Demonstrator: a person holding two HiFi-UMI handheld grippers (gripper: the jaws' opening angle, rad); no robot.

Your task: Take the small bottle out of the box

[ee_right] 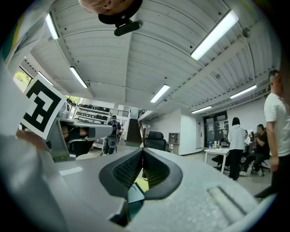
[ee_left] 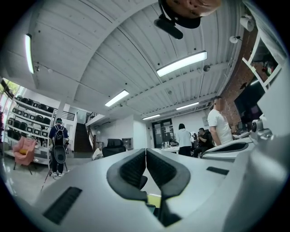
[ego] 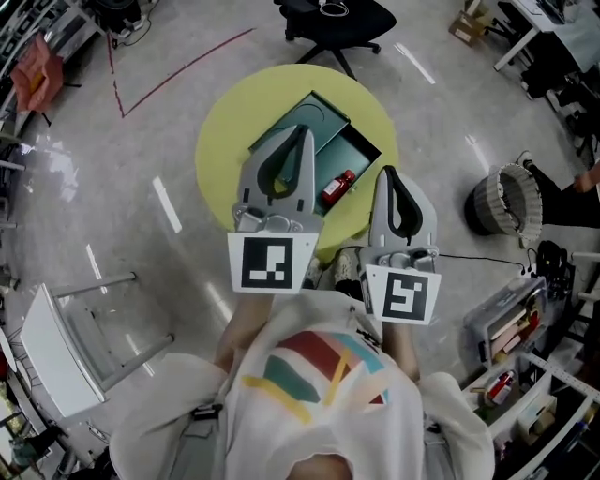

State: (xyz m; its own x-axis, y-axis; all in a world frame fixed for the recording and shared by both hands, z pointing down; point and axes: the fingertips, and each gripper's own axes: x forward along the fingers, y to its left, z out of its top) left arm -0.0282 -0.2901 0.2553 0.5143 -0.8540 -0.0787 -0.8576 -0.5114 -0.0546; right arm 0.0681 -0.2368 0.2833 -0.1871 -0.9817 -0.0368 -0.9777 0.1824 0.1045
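Note:
On the round yellow table [ego: 220,141] lies an open dark green box [ego: 359,153], its lid folded back to the far left. A small red bottle [ego: 338,187] lies inside it near the front wall. My left gripper [ego: 304,130] is held up in front of the box's left half and hides part of it; its jaws are shut on nothing. My right gripper [ego: 386,172] is raised to the right of the bottle, also shut and empty. Both gripper views look up at the ceiling, with the left gripper [ee_left: 146,152] and the right gripper [ee_right: 142,152] showing closed pads.
A black office chair [ego: 335,19] stands beyond the table. A white folding chair [ego: 58,345] is at the near left, a ribbed basket [ego: 507,201] to the right, and cluttered shelves [ego: 511,337] at the near right. Several people [ee_left: 219,124] stand in the room.

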